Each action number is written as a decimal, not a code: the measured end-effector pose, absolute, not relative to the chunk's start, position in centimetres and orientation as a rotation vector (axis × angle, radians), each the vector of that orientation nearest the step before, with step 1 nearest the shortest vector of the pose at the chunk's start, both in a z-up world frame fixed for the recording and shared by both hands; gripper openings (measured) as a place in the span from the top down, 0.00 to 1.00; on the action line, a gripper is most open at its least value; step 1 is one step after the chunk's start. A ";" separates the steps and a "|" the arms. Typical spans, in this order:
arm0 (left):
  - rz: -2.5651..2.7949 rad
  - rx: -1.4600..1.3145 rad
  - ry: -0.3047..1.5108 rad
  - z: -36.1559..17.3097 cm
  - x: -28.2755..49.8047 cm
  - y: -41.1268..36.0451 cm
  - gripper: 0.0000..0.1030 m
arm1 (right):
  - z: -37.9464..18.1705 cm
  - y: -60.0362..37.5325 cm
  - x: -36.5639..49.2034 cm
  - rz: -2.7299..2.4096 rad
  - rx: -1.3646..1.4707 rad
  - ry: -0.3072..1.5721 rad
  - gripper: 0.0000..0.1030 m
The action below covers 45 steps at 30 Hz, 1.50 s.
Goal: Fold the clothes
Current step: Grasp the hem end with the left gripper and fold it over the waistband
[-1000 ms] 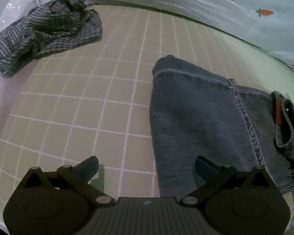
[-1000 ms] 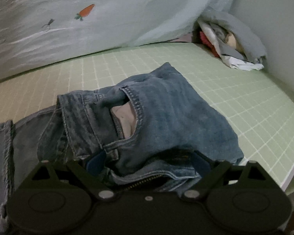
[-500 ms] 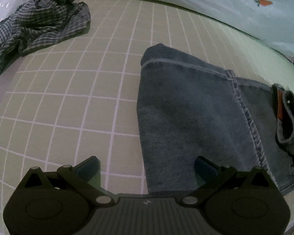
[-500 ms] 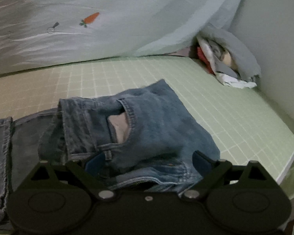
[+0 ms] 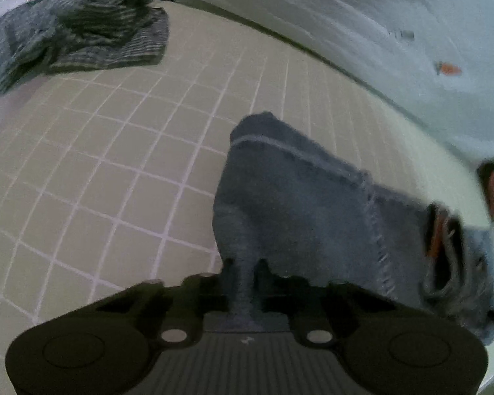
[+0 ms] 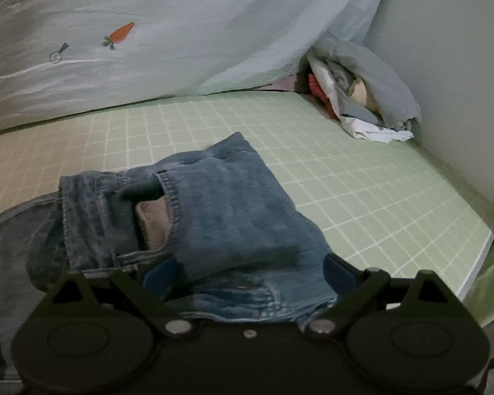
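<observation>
Denim is the matter in hand: a pair of blue jeans (image 5: 313, 204) lies on the green grid-checked bed sheet (image 5: 115, 164), leg end to the left, waist to the right. At far left a crumpled checked shirt (image 5: 75, 36) waits, well apart from the jeans. The left hand-held gripper (image 5: 243, 266) has its fingers pressed together on a pinched ridge of the leg's near edge. To the right, the right hand-held gripper (image 6: 243, 271) stands with fingers spread, straddling the near edge of the waist part (image 6: 214, 217), where a pocket gapes open. Far right, a heap of grey and white clothes (image 6: 362, 105) sits against the wall.

The step looks like taking hold for a fold. Next, the right side probably needs to close on the waistband so both ends can lift together. The left view is blurred, so stitching and the orange tag near the waist are hard to read; the near edge of the denim is hidden behind both gripper bodies.
</observation>
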<state>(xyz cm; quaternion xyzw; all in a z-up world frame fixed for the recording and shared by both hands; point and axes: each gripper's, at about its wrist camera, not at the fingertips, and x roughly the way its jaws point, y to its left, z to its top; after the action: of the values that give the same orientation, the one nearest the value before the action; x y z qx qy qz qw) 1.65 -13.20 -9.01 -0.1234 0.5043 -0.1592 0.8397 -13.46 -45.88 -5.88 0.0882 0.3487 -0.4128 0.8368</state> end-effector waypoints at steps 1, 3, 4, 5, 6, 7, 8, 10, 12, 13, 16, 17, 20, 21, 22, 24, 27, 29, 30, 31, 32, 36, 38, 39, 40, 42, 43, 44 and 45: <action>-0.334 -0.292 1.056 -8.6 1.4 -13.1 0.93 | -5.8 -46.2 -13.6 -0.870 0.187 0.736 0.06; -0.351 -0.327 1.010 -7.2 0.9 -13.6 0.93 | -5.8 -47.0 -13.8 -0.858 0.186 0.733 0.06; -0.367 -0.348 0.982 -6.4 0.7 -14.0 0.94 | -5.9 -47.4 -14.0 -0.851 0.183 0.732 0.06; -0.388 -0.362 0.961 -5.6 0.5 -14.7 0.94 | -5.9 -47.8 -14.1 -0.844 0.182 0.732 0.06; -0.414 -0.364 0.938 -4.8 0.2 -15.8 0.94 | -5.9 -48.3 -14.4 -0.837 0.181 0.732 0.06; -0.442 -0.361 0.916 -4.0 -0.1 -17.0 0.94 | -5.9 -48.8 -14.6 -0.830 0.182 0.732 0.06; -0.472 -0.347 0.897 -3.3 -0.5 -18.4 0.94 | -6.0 -49.4 -14.8 -0.823 0.181 0.734 0.06; -0.530 -0.326 0.866 -1.9 -1.3 -21.5 0.94 | -5.9 -50.7 -15.3 -0.819 0.169 0.738 0.06; -0.594 -0.328 0.858 -1.2 -2.2 -24.8 0.94 | -5.6 -52.5 -16.1 -0.824 0.166 0.735 0.06; -0.626 -0.333 0.858 -0.9 -2.5 -26.5 0.94 | -5.4 -53.5 -16.6 -0.831 0.168 0.731 0.06; -0.717 -0.375 0.914 -1.5 -3.6 -31.5 0.94 | -4.9 -56.8 -18.0 -0.858 0.183 0.725 0.06; -0.733 -0.379 0.952 -2.2 -3.9 -33.4 0.94 | -4.8 -57.7 -18.4 -0.856 0.184 0.724 0.06; -0.711 -0.425 1.060 -5.2 -4.2 -36.6 0.93 | -4.6 -60.2 -19.6 -0.840 0.174 0.721 0.06; -0.688 -0.458 1.095 -6.4 -4.1 -37.0 0.93 | -4.5 -60.9 -19.9 -0.834 0.165 0.723 0.06; -0.665 -0.492 1.130 -7.6 -3.9 -37.4 0.93 | -4.6 -61.5 -20.1 -0.822 0.153 0.728 0.06; -0.618 -0.559 1.199 -9.9 -3.7 -38.3 0.93 | -4.7 -62.6 -20.7 -0.797 0.131 0.740 0.06; -0.559 -0.668 1.266 -12.3 -3.4 -38.8 0.92 | -5.0 -63.9 -21.3 -0.771 0.108 0.767 0.06; -0.537 -0.740 1.269 -12.8 -3.5 -38.4 0.91 | -5.3 -64.5 -21.5 -0.760 0.104 0.782 0.06; -0.533 -0.754 1.263 -12.8 -3.7 -38.2 0.90 | -5.4 -64.8 -21.6 -0.755 0.104 0.790 0.06; -0.531 -0.762 1.254 -12.6 -3.9 -38.3 0.89 | -5.5 -65.0 -21.5 -0.749 0.106 0.795 0.06; -0.536 -0.772 1.242 -12.4 -4.2 -38.2 0.87 | -5.5 -65.0 -21.3 -0.742 0.108 0.797 0.06; -0.702 -0.891 1.159 -10.6 -4.9 -36.9 0.14 | -5.5 -64.3 -20.0 -0.697 0.110 0.789 0.06; -0.759 -0.877 1.106 -9.0 -5.1 -36.2 0.10 | -5.3 -63.2 -19.1 -0.667 0.109 0.777 0.06; -0.752 -0.831 1.087 -8.2 -5.2 -35.8 0.10 | -5.2 -62.6 -18.5 -0.649 0.109 0.771 0.06; -0.727 -0.771 1.075 -7.6 -5.1 -35.6 0.10 | -5.0 -61.8 -17.9 -0.632 0.105 0.763 0.06; -0.632 -0.637 1.056 -6.5 -5.2 -34.7 0.08 | -4.8 -60.1 -16.8 -0.597 0.087 0.747 0.06; -0.572 -0.568 1.047 -6.1 -5.2 -34.1 0.08 | -4.6 -59.1 -16.3 -0.578 0.071 0.738 0.06; -0.509 -0.511 1.039 -5.8 -5.0 -33.2 0.08 | -4.4 -58.1 -15.7 -0.559 0.055 0.729 0.06; -0.453 -0.462 1.030 -5.5 -4.9 -32.2 0.08 | -4.2 -56.8 -15.2 -0.535 0.045 0.718 0.06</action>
<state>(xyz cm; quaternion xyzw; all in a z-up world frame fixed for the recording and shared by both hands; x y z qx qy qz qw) -4.89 -32.22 -5.55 -0.2171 0.4837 -0.2130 0.8207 -15.19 -56.85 -4.23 0.0217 0.3473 -0.2587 0.9011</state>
